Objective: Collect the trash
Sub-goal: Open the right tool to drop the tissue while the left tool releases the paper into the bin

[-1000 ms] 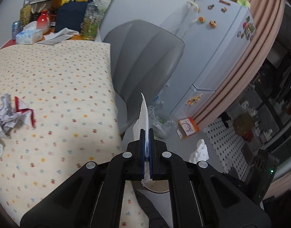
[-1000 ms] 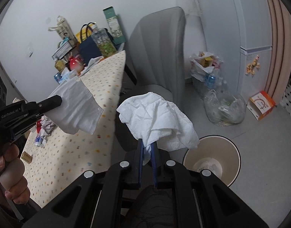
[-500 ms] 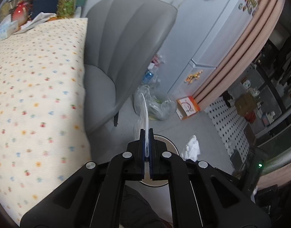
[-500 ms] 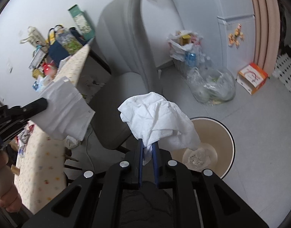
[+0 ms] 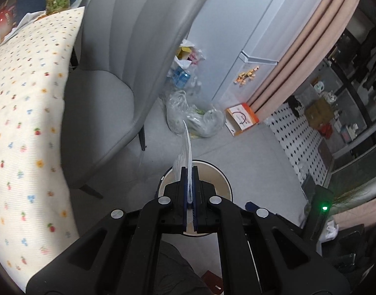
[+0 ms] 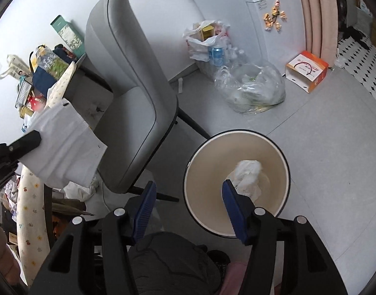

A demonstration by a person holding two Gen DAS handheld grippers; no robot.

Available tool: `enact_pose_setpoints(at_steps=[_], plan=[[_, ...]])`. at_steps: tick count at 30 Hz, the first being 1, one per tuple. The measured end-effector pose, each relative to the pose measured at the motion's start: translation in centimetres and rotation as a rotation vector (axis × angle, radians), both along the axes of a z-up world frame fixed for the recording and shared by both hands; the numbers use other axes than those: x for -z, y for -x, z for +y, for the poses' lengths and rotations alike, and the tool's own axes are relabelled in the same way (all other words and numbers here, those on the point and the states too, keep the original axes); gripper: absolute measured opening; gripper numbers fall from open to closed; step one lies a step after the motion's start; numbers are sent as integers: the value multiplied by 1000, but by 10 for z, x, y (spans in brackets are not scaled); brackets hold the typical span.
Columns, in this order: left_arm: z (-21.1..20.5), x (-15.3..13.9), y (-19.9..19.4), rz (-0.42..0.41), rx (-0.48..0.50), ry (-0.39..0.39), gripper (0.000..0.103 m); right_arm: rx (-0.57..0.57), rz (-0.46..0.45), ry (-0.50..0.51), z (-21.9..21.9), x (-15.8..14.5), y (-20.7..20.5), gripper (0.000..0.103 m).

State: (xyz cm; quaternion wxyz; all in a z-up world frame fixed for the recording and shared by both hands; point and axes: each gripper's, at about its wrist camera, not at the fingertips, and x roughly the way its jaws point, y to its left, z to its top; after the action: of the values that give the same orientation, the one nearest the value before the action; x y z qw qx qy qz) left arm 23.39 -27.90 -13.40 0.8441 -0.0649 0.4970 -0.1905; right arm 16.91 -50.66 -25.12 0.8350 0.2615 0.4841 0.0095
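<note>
The right gripper has just sprung wide and its crumpled tissue now lies inside the waste bin, while the left gripper stays clamped on the folded napkin, next to drop.

No text is legible; the orange-and-white cardboard box on the floor carries red lettering too small to read.

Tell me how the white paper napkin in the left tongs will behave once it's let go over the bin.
The napkin hangs limp from the left tongs, so it is probably floppy. It looks thin and light, and may drift rather than drop straight. Release closer to the bin.
</note>
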Motion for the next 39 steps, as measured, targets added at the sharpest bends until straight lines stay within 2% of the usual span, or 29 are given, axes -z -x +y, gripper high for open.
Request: enact_pose_setpoints(at_steps=[15, 23, 24, 25, 26, 28, 37, 39], plan=[[-65, 20, 1, 37, 111, -11, 4, 106, -109, 9, -51, -51, 44, 58], [-100, 38, -2, 97, 183, -3, 6, 181, -110, 18, -81, -53, 61, 59], [-102, 42, -3, 111, 192, -4, 12, 186, -109, 18, -83, -53, 62, 59], [-103, 45, -1, 124, 198, 1, 29, 187, -110, 20, -84, -53, 63, 59], [-102, 47, -1, 131, 198, 14, 53, 187, -112, 24, -85, -54, 64, 60], [-98, 47, 1, 119, 180, 35, 67, 187, -117, 30, -86, -55, 64, 60], [-84, 34, 0, 105, 170, 56, 67, 175, -131, 30, -79, -62, 62, 61], [-75, 23, 2, 83, 148, 52, 67, 166, -138, 37, -74, -67, 61, 66]])
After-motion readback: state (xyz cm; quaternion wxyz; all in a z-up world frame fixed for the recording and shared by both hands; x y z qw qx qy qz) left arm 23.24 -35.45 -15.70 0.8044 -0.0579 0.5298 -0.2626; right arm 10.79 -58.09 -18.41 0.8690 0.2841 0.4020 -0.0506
